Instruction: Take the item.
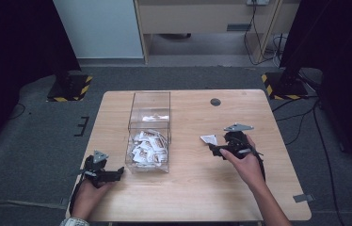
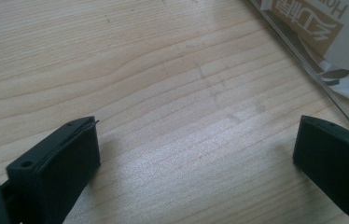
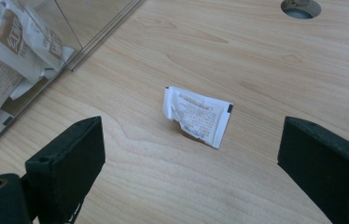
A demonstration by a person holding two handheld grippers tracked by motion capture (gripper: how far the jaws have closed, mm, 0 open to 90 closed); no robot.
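Note:
A clear plastic box stands on the wooden table, holding several white and tan sachets. One white sachet lies alone on the wood right of the box; it is also seen ahead of the right gripper as a crumpled packet. My right gripper sits just behind that sachet, open, jaws wide with nothing between them. My left gripper rests near the box's front left corner, open over bare wood. The box wall and a sachet show at the upper right there.
A round cable hole is in the table's far right part. Beyond the table, two stand bases with yellow-black tape sit on the grey carpet. A person's hands hold both grippers from the near edge.

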